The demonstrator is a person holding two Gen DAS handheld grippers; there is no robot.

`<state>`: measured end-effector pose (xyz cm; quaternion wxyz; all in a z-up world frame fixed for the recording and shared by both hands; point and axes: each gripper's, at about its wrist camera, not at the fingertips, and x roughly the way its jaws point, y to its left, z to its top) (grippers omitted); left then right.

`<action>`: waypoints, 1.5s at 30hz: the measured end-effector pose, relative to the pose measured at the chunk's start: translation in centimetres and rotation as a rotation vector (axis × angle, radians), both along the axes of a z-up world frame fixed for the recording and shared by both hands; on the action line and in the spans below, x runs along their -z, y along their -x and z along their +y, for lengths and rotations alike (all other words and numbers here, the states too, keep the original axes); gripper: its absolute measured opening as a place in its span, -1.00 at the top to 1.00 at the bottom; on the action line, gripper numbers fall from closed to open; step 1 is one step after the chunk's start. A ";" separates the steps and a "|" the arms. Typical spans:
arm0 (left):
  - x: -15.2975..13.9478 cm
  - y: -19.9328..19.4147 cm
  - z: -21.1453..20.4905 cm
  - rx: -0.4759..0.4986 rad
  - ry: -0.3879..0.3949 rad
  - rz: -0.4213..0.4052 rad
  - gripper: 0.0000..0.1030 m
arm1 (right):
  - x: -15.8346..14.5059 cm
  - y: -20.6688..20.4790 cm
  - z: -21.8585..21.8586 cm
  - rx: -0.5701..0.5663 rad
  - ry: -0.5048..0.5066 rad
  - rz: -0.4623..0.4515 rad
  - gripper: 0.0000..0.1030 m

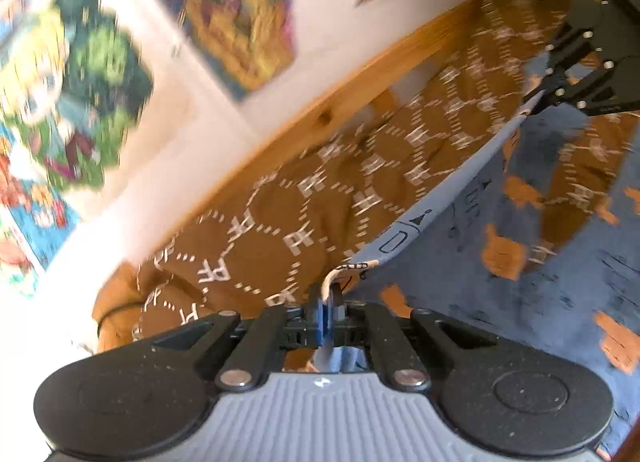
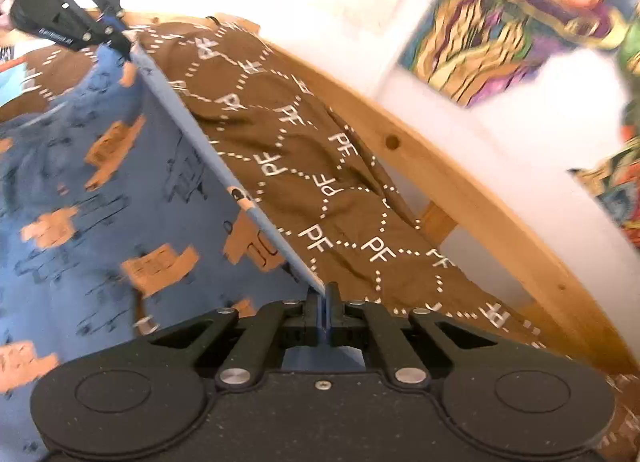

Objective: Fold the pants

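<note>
Both sets of jaws are clamped tight on the blue pants [image 1: 520,294], with only fabric between them. The left gripper [image 1: 326,302] pinches one end of the top edge, where a pale cord or tag, blurred, comes out beside the blue pads. The right gripper [image 2: 325,302] pinches the other end, so the hem runs taut and straight from one gripper to the other. The pants, printed with orange trucks and dark line drawings, hang from that stretched edge above a brown bedspread [image 2: 320,166] marked with white letters and dotted hexagons. Beyond the bedspread is a wooden bed rail [image 2: 472,198], then a white wall with colourful posters [image 1: 240,14].
</note>
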<state>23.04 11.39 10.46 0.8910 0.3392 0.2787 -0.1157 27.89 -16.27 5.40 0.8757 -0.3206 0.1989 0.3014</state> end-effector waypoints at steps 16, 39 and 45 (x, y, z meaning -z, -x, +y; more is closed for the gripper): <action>10.1 12.1 -1.3 0.071 -0.182 0.034 0.97 | 8.1 16.7 0.6 0.004 0.129 0.004 1.00; 12.8 14.2 -0.7 0.022 -0.216 0.103 0.96 | 10.7 19.6 0.9 -0.002 0.112 0.091 1.00; 12.9 14.3 -0.7 0.031 -0.243 0.104 0.96 | 10.5 20.3 0.9 -0.015 0.104 0.103 1.00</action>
